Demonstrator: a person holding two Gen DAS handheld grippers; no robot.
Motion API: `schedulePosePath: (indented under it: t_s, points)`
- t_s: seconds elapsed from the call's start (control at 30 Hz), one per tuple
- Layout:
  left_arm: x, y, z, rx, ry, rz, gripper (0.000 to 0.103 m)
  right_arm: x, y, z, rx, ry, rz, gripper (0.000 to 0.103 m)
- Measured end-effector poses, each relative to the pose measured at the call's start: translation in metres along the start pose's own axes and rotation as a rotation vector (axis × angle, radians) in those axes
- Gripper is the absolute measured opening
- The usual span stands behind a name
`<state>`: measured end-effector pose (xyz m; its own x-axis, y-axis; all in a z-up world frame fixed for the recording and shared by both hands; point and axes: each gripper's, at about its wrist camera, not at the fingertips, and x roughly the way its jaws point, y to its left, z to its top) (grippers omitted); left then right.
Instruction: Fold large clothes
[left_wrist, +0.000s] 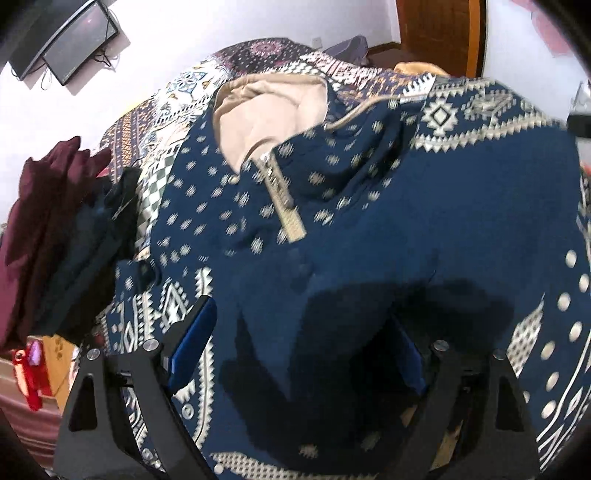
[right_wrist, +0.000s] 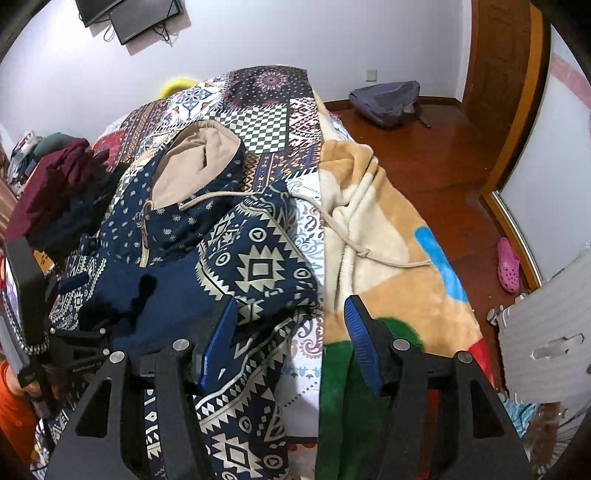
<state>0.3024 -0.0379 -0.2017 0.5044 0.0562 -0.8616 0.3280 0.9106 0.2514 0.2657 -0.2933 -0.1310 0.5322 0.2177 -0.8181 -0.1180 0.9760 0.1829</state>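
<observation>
We find the navy hooded pullover with cream geometric print (right_wrist: 155, 236) lying on the patchwork-covered bed (right_wrist: 266, 125), sleeve folded inward, both the left tool (left_wrist: 295, 354) and right tool (right_wrist: 288, 339) open and empty; next calls for regripping its hem.

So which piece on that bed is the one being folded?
Look at the bed with the patchwork bedspread. In its middle lies the navy hoodie, beside a fleecy tan blanket. Only the hoodie has cream geometric patterns, a beige-lined hood and a short zip.
</observation>
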Motion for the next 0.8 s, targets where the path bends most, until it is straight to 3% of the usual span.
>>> schedulePosePath:
  t_s: [0.13, 0.27, 0.37, 0.53, 0.6, 0.7, 0.8]
  points:
    - [0.008, 0.008, 0.006, -0.041, -0.005, -0.025, 0.080, 0.004, 0.004, 0.001, -0.008, 0.005, 0.017, 0.056]
    - [0.011, 0.033, 0.003, -0.136, -0.012, -0.034, 0.047, 0.001, 0.014, 0.007, -0.059, -0.003, 0.008, 0.056]
    - [0.006, 0.063, -0.005, -0.270, -0.017, -0.132, 0.022, -0.002, 0.021, 0.011, -0.104, -0.022, -0.031, 0.056]
    - [-0.010, 0.118, -0.029, -0.509, -0.050, -0.295, 0.016, 0.004, 0.029, 0.015, -0.143, -0.034, -0.065, 0.056]
    - [-0.016, 0.133, -0.040, -0.559, -0.071, -0.340, 0.015, 0.012, 0.033, 0.014, -0.159, -0.010, -0.073, 0.056]
    - [-0.028, 0.148, -0.053, -0.589, -0.104, -0.346, 0.014, 0.026, 0.039, 0.013, -0.172, 0.032, -0.070, 0.056]
    - [-0.044, 0.160, -0.066, -0.594, -0.164, -0.296, 0.014, 0.034, 0.045, 0.010, -0.174, 0.056, -0.062, 0.057]
